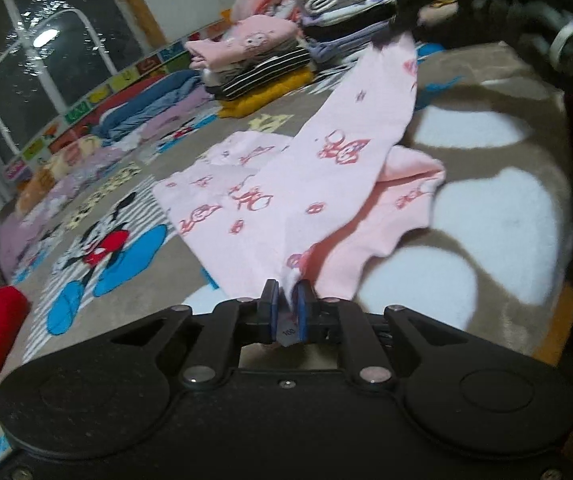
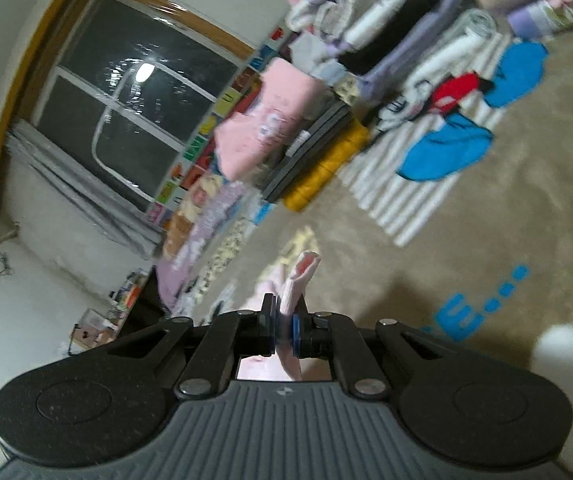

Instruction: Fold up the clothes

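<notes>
The left gripper [image 1: 288, 300] pinches one end of the pale pink printed cotton garment [image 1: 286, 184]; the right gripper [image 2: 284, 320] pinches the far end. Its long axis runs between them, sagging onto the beige patterned carpet [image 1: 486, 80].

The left gripper [image 1: 287, 294] pointed forward and somewhat down, its blue-padded jaws pinched nearly together on a fold of the pink garment [image 1: 286, 184]. The right gripper [image 2: 285, 312] was rolled to one side, so its view sat tilted, and its jaws were likewise clamped on a bunched edge of that cloth. In the left wrist view it appeared at upper right as a dark, blurred shape, holding the far end raised.
</notes>
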{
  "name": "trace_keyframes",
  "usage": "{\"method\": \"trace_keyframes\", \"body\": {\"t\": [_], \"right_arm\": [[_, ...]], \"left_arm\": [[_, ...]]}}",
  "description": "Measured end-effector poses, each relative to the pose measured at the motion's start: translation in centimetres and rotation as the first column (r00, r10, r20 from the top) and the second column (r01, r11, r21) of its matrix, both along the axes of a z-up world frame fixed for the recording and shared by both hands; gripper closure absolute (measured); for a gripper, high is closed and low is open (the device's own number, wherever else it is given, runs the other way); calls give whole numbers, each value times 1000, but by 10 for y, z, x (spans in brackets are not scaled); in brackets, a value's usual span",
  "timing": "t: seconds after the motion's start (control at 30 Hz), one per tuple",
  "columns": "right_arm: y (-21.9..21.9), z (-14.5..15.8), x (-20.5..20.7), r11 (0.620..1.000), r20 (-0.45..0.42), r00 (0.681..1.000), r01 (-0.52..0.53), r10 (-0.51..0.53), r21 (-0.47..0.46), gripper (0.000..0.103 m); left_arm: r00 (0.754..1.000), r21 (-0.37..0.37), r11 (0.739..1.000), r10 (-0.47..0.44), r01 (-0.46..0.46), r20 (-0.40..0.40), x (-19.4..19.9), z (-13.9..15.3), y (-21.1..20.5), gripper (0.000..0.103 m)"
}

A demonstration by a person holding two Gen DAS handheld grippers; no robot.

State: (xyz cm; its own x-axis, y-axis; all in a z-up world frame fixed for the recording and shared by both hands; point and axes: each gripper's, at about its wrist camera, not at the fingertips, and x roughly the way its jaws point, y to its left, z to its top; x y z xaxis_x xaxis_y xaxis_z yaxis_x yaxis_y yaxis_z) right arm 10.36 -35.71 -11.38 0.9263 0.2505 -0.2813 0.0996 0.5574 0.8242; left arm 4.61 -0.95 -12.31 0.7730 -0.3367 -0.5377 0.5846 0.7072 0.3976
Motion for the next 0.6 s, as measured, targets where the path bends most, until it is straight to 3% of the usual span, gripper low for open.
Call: {"method": "trace_keyframes", "body": {"t": [0.1,0.27,0.37,0.57,0.6], "right_arm": [[-6,-13,3,1000,-27,1000,7,-7,11,94],[-7,-17,9,1000,-30,999,-12,12,-4,94],[-6,-15,14,999,-28,999,-31,31,-19,94],[-6,-11,17,999,-29,999,-31,30,-24,94],[-6,-10,18,999,-29,999,-32,32,-29,94]], "left_arm": [[998,-83,996,-35,31,-47,1,18,20,94],[996,-222,971,83,-90,-40,18,33,53,94],[994,-235,966,107,-112,-35,28,32,51,94],[999,-184,983,19,-26,-40,30,19,16,94],[998,-173,985,4,-16,-67,33,15,11,88]]}}
